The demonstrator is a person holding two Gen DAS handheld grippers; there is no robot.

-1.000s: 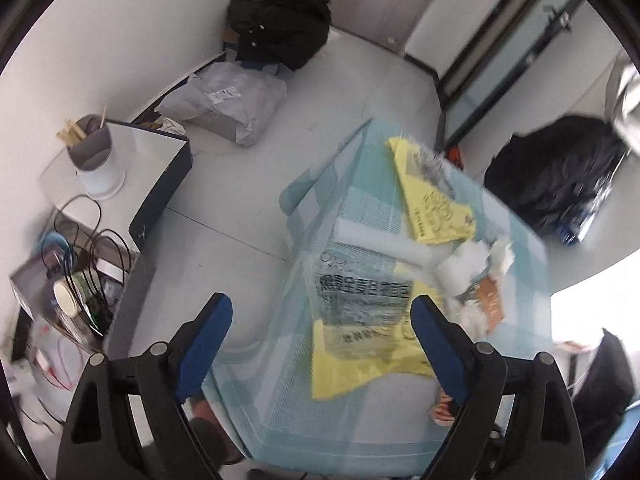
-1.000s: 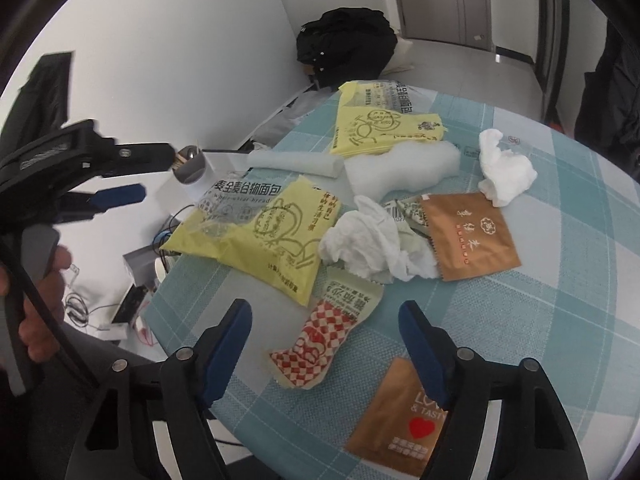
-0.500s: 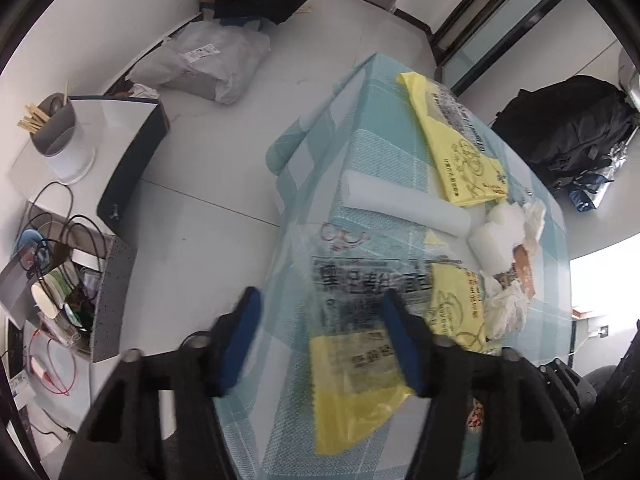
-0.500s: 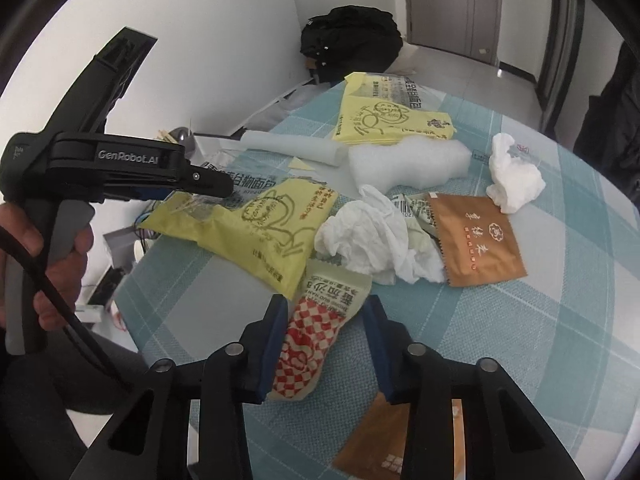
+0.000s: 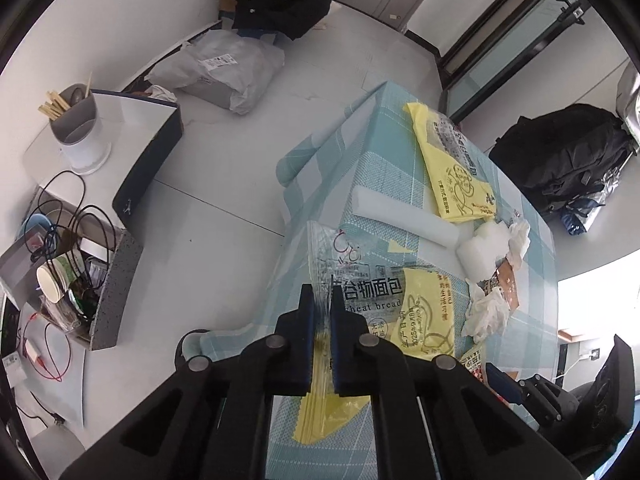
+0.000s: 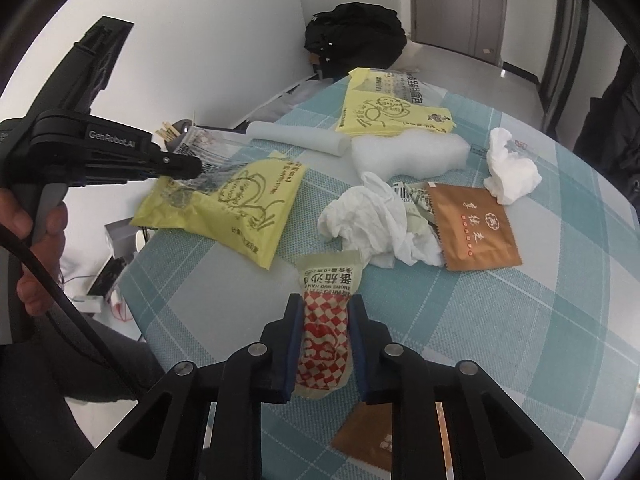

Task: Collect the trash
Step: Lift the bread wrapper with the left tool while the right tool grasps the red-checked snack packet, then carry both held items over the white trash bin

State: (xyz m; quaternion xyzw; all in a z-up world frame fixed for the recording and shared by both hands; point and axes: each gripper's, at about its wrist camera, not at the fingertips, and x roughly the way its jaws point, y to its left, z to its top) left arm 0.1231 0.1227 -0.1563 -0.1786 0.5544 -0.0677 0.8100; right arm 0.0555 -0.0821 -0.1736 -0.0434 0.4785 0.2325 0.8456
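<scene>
White-walled room, table (image 6: 540,320) under a teal check cloth. Left hand-held gripper (image 5: 320,300) is pinched tight on the clear end of the yellow bread bag (image 6: 224,204) at the table's left edge. Right hand-held gripper (image 6: 323,312) is closing, red-checked sauce packet (image 6: 324,320) between the jaws, near front edge. Mid-table: crumpled tissue (image 6: 372,224) touching a brown sachet (image 6: 472,228). Far side: second yellow bag (image 6: 384,112), white foam roll (image 6: 296,138). Black backpack (image 6: 352,36) on the floor beyond.
</scene>
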